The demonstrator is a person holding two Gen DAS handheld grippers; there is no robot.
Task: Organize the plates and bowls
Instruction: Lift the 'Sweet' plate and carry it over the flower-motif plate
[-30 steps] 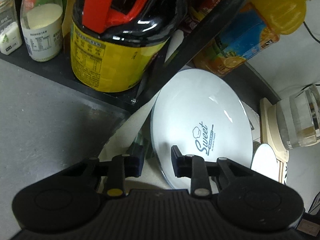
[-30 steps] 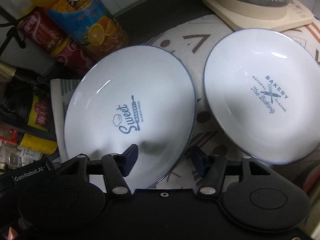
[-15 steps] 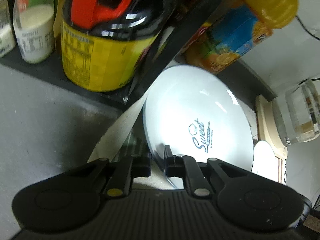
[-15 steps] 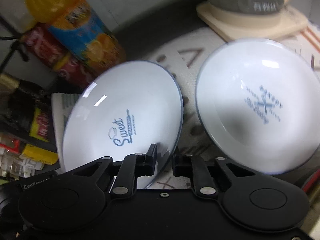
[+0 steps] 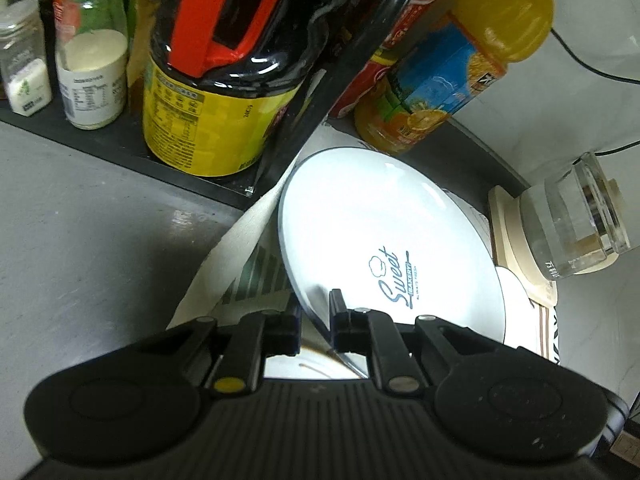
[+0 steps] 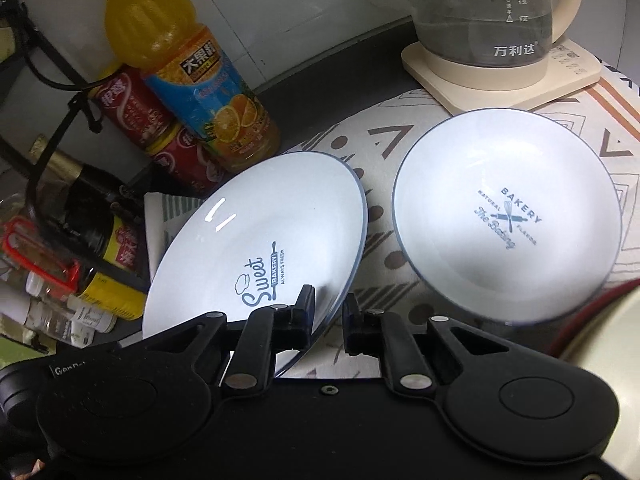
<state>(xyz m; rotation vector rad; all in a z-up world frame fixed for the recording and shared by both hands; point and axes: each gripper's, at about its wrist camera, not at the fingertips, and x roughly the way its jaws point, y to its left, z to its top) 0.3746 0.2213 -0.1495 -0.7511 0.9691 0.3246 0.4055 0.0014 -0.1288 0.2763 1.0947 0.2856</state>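
Both grippers are pinching the tilted Sweet plate [image 6: 264, 240]: left gripper [image 5: 316, 320] on its near-left rim, right gripper [image 6: 326, 320] on its near-right rim, Bakery plate [image 6: 506, 220] lying rightward.

An orange juice bottle [image 6: 188, 92] stands beside red cans [image 6: 136, 112] at the back of the counter [image 5: 80, 232]. A glass kettle [image 6: 492, 8] sits on its cream base [image 6: 500, 80], near a patterned cloth [image 6: 384, 148]. Seasoning jars [image 5: 92, 68] line a dark shelf [image 5: 120, 144].
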